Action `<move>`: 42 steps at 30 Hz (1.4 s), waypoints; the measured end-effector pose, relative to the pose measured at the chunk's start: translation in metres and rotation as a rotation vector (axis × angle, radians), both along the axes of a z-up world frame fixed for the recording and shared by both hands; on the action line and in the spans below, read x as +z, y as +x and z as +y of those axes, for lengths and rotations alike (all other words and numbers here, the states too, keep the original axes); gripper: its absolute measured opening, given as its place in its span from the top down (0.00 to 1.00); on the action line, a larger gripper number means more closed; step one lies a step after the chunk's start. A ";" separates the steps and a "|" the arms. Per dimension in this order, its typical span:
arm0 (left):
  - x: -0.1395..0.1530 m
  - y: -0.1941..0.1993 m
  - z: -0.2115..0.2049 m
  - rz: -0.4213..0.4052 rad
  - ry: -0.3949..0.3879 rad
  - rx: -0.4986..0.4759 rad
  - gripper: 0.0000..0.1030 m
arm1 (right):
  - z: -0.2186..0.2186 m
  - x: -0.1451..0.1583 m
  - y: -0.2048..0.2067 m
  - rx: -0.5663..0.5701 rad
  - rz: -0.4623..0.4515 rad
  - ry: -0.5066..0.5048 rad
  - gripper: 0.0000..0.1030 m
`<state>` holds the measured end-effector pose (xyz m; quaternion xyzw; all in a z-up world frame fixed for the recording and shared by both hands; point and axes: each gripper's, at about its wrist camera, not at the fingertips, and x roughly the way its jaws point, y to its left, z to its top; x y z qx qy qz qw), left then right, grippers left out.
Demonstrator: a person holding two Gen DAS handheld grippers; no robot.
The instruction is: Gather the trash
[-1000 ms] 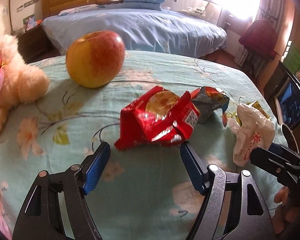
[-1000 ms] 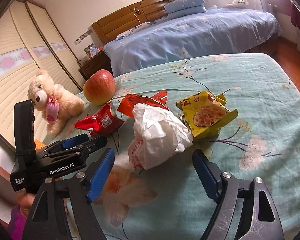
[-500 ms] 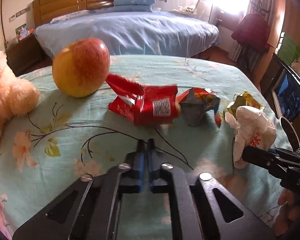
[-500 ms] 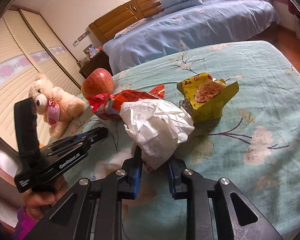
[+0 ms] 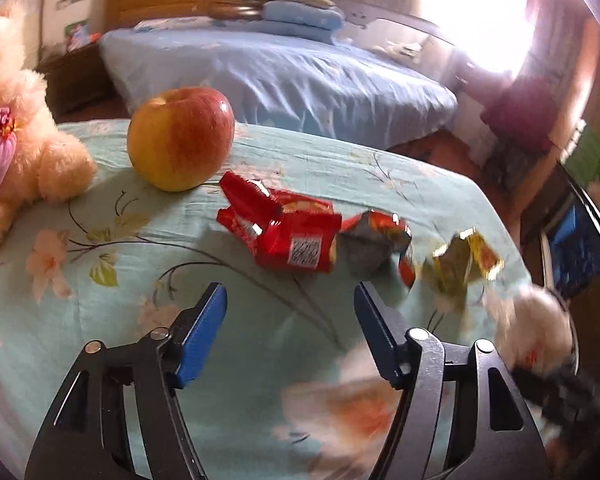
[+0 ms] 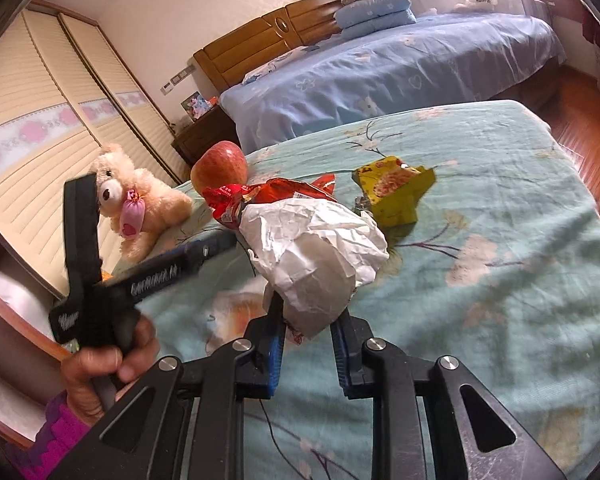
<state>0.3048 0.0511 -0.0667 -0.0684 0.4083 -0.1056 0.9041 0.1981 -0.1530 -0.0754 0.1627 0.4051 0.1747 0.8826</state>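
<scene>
My right gripper [image 6: 306,312] is shut on a crumpled white paper bag [image 6: 316,248], held just above the cloth; the bag shows as a blur [image 5: 532,328] in the left wrist view. My left gripper [image 5: 288,286] is open, its jaws still opening, with nothing between them. Just beyond its fingertips lies a red snack wrapper [image 5: 288,236], also seen behind the bag [image 6: 236,198] in the right wrist view. To the right of it lie a grey and orange wrapper [image 5: 374,246] and a yellow wrapper [image 5: 464,260] [image 6: 396,188].
A table under a pale green floral cloth [image 5: 100,280] carries an apple [image 5: 180,140] and a plush bear [image 5: 16,148] at the left. A person's hand [image 6: 112,360] grips the left tool. A blue bed [image 5: 300,80] stands behind; the table edge drops off at the right.
The right gripper shut on the white paper bag and lifted it slightly. The left gripper shut on nothing, then opened again; the red wrapper shifted and turned.
</scene>
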 end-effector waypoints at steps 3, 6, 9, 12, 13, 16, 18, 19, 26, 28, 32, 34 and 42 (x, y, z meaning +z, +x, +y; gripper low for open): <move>-0.003 0.012 -0.014 0.010 0.004 0.034 0.34 | -0.008 0.000 -0.004 -0.017 0.002 0.003 0.79; -0.009 0.022 -0.023 0.036 0.052 0.079 0.38 | -0.017 -0.002 -0.007 -0.033 0.010 0.001 0.79; -0.015 0.028 -0.023 0.061 0.047 0.092 0.64 | -0.024 -0.005 -0.009 -0.044 0.017 -0.005 0.79; -0.021 0.029 -0.021 0.075 0.056 0.086 0.93 | -0.031 -0.007 -0.011 -0.054 0.021 -0.007 0.79; -0.021 0.027 -0.019 0.074 0.058 0.085 0.96 | -0.034 -0.007 -0.011 -0.060 0.020 -0.009 0.79; -0.018 0.019 -0.013 0.058 0.044 0.086 0.99 | -0.038 -0.006 -0.013 -0.068 0.016 -0.008 0.79; -0.015 0.012 -0.008 0.056 0.020 0.084 0.99 | -0.041 -0.006 -0.017 -0.070 0.011 -0.010 0.79; -0.014 0.010 -0.007 0.060 0.002 0.078 0.99 | -0.042 -0.006 -0.018 -0.070 0.011 -0.011 0.79; -0.005 0.014 -0.021 0.026 -0.015 0.109 0.55 | -0.053 -0.006 -0.030 -0.079 0.015 -0.011 0.79; -0.006 0.023 -0.027 0.033 -0.025 0.119 0.55 | -0.056 -0.006 -0.031 -0.080 0.015 -0.012 0.79; -0.013 0.040 -0.034 0.051 0.001 0.151 0.59 | -0.065 -0.005 -0.033 -0.096 0.016 -0.014 0.79; -0.021 0.049 -0.031 0.081 -0.006 0.163 0.81 | -0.069 -0.005 -0.033 -0.098 0.020 -0.015 0.79; -0.020 0.041 -0.009 0.062 -0.042 0.174 0.97 | -0.074 -0.004 -0.032 -0.098 0.014 -0.011 0.79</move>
